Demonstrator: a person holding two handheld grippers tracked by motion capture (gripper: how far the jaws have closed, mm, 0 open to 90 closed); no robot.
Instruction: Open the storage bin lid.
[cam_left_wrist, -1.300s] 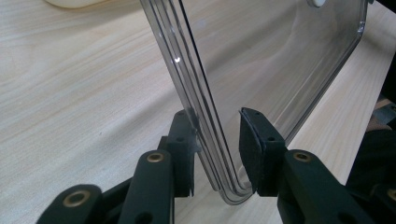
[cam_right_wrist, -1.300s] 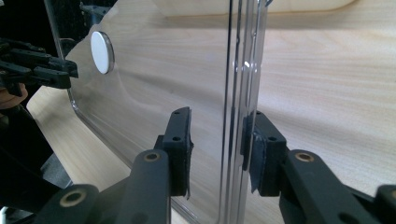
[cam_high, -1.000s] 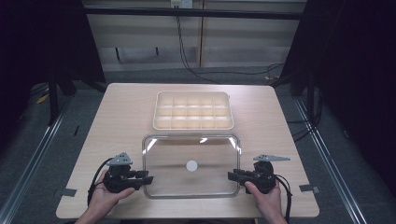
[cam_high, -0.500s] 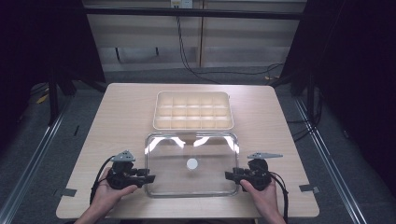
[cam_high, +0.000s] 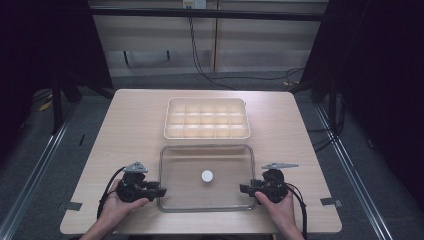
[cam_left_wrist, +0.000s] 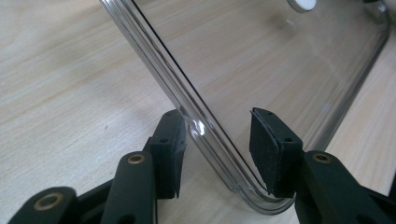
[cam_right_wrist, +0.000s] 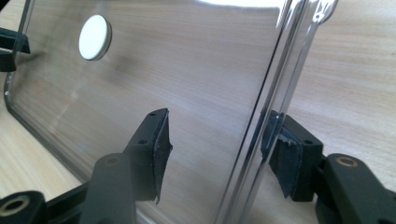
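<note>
lid: clear lid (cam_high: 207, 177) flat on table (cam_high: 125, 120), near front edge, just in front of compartment box (cam_high: 207, 118); white knob (cam_high: 207, 175) at centre.
lid long axis: runs left-right across table, one short end toward each gripper.
lid vs box: apart, narrow strip of tabletop between; box straight behind, long axes parallel.
left gripper: left gripper (cam_high: 159, 191) at left short rim near front corner; jaws straddling rim (cam_left_wrist: 205, 135), just been opening, pads (cam_left_wrist: 267, 149) off the plastic, rim between them, no squeeze seen.
right gripper: right gripper (cam_high: 243, 188) at right short rim; jaws either side of rim (cam_right_wrist: 261, 126), just been opening; outer pad (cam_right_wrist: 280, 149) close against rim, inner pad clear, gap visible.
nearer hand: neither, both level at opposite ends.
next move, judged: lid looks set down and released; backing both grippers outward along long axis should clear rims.
risk: snagging rim on pad, dragging lid.
</note>
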